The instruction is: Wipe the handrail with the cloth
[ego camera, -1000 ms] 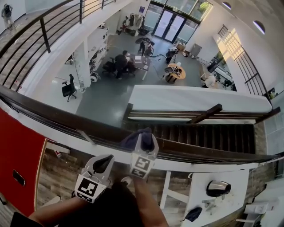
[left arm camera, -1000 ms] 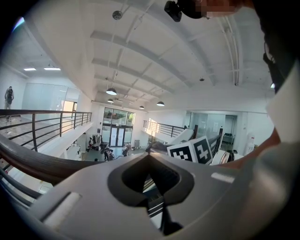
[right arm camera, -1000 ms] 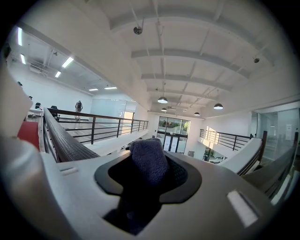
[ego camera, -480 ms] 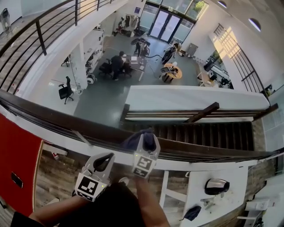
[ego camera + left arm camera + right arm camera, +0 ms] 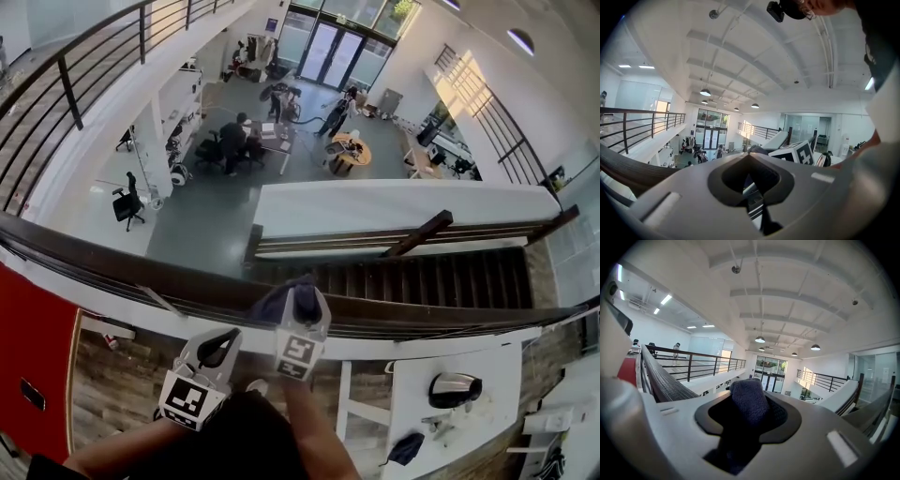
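Closest in, the left gripper (image 5: 217,346) sits short of the rail, jaws closed together, nothing between them. Just beside it and a touch further out, the right gripper (image 5: 300,298) is clamped tight on the dark blue cloth (image 5: 274,300), and that cloth is pressed right onto the top edge of the dark handrail (image 5: 112,267), about midway along its visible run. Beyond the rail a staircase (image 5: 422,279) drops away; far below, people at a desk (image 5: 232,141), then the glass doors (image 5: 326,45)
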A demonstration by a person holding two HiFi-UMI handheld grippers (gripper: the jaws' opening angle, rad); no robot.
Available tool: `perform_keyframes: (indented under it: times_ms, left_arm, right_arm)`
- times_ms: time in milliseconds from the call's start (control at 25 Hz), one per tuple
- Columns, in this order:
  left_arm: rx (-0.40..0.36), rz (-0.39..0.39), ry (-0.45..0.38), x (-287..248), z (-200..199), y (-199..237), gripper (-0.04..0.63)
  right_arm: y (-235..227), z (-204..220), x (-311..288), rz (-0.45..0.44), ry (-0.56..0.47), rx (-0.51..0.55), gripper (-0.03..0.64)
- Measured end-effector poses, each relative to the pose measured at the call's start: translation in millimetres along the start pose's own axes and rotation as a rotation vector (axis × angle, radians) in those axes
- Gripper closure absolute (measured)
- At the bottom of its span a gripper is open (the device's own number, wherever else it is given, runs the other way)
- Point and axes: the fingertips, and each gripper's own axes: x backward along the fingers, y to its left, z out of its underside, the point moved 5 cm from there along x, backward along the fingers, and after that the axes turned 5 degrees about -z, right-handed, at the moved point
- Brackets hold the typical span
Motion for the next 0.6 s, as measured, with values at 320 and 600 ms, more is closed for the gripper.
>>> perform_keyframes:
  times_ms: [320,600]
  left_arm:
    - [0.003,0.027,-0.007,-12,-4,-9,0.597]
    - [0.008,0.035,-0.003,-19,0,-15,0.597]
  right_arm:
    - [-28,6,5,0.041,0.017,-0.006,0.463]
    - [-38,8,10,0.052,0.01,-0.005,0.463]
